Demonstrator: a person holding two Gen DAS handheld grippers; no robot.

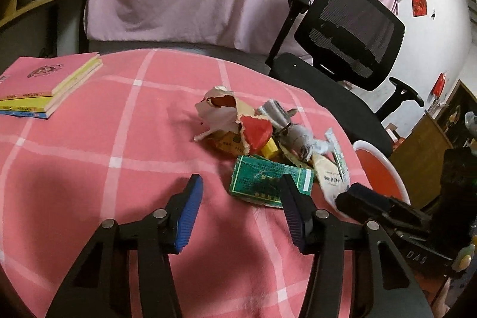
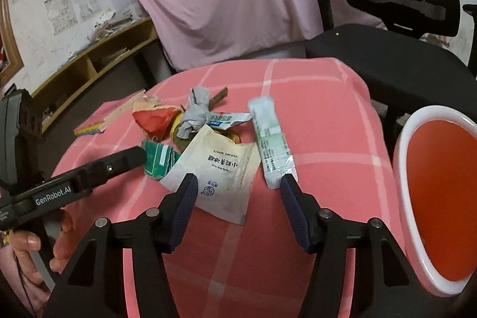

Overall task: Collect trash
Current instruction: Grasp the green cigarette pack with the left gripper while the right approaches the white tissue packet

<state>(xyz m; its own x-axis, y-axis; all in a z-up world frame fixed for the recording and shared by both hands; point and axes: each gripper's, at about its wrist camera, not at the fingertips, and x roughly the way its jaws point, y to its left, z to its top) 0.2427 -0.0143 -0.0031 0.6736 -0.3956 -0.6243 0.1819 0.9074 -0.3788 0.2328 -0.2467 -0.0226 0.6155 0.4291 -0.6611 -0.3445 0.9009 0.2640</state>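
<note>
Both fisheye views: soft, even indoor light, moderately bright, no hard glare. Heavy barrel distortion, with dark vignette at all corners. Left wrist view: broad diffuse shadow on the pink checked tablecloth [image 1: 89, 169] under the left gripper [image 1: 241, 192], which suggests light from above or behind. Centre mostly sharp; slight blur on the green-white sachet [image 2: 269, 139] top. Red bin [image 2: 441, 198] interior looks oversaturated. Mesh chair back [image 1: 351, 29] shows blocky compression artefacts.
</note>
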